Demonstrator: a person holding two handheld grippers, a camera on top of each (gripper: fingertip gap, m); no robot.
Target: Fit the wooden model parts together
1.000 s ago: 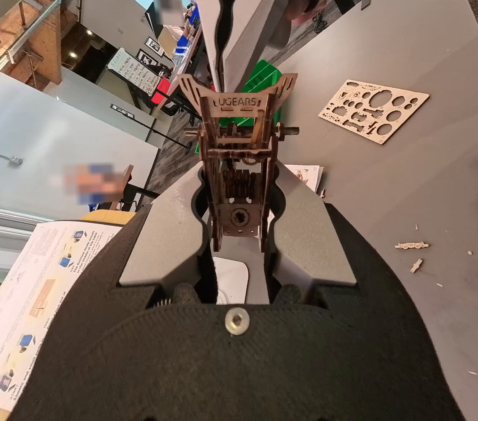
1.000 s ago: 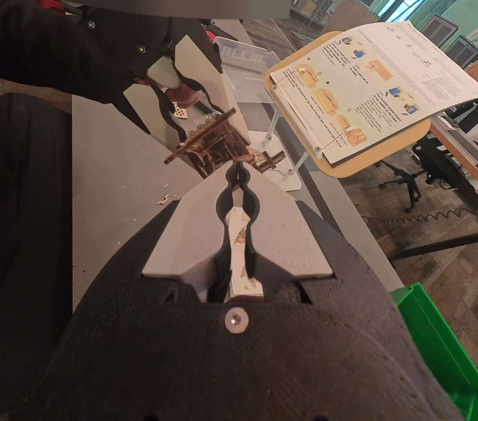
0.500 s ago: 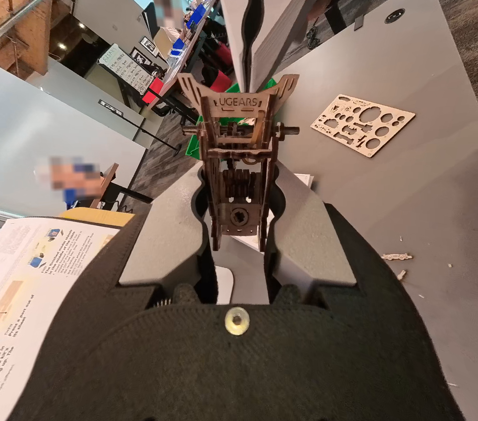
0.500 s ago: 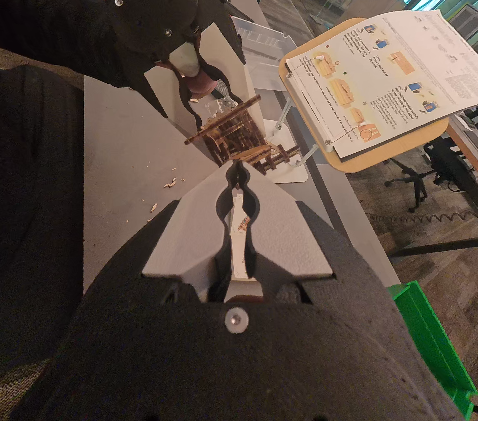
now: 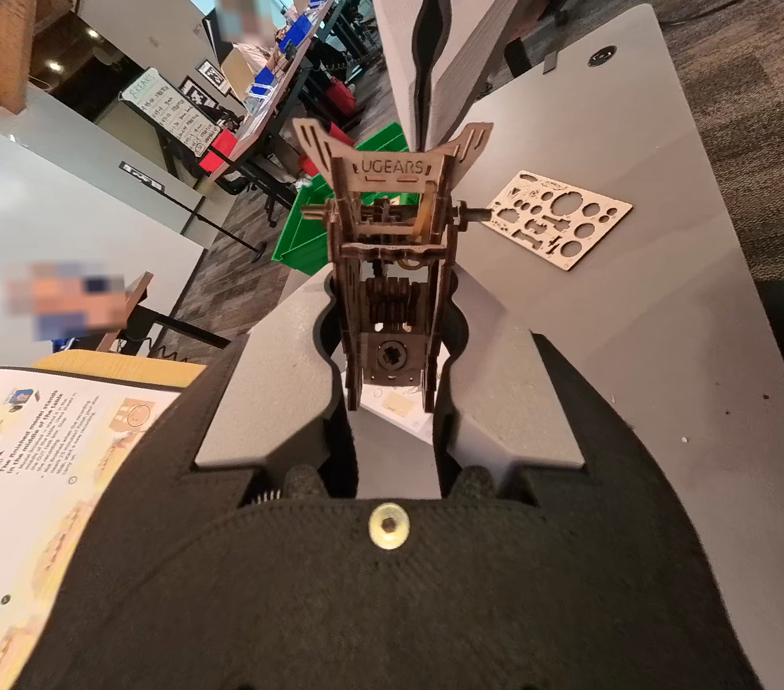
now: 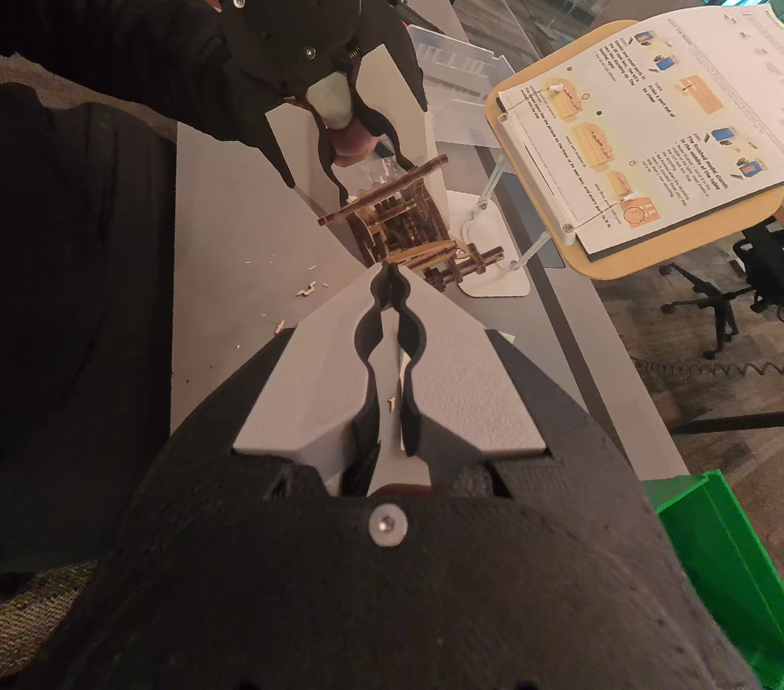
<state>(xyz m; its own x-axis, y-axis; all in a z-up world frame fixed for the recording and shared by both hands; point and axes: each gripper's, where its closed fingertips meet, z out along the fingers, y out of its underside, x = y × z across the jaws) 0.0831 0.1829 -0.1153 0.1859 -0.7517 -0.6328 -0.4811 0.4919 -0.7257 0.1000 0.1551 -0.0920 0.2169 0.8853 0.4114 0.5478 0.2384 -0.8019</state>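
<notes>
A partly built wooden model (image 5: 390,266) with gears and an axle sits between the fingers of my left gripper (image 5: 392,288), which is shut on its lower sides and holds it above the grey table (image 5: 636,351). My right gripper (image 6: 390,266) is shut, its tips against the model's (image 6: 394,220) top end. Nothing shows between its tips. It also shows in the left wrist view (image 5: 418,135), coming down behind the model's top plate. The left gripper (image 6: 382,211) shows in the right wrist view, held by a black-sleeved arm.
A punched-out wooden sheet (image 5: 560,220) lies on the table at the right. Wood scraps (image 6: 307,290) lie near the model. An instruction sheet on a stand (image 6: 636,135), a clear plastic box (image 6: 458,75) and a green bin (image 6: 721,563) are at the table's edges. There is about 4 cm between the tips of the two grippers.
The left gripper has kept its hold on the model and turned a little. The right gripper has stayed shut and shifted across the model's top end.
</notes>
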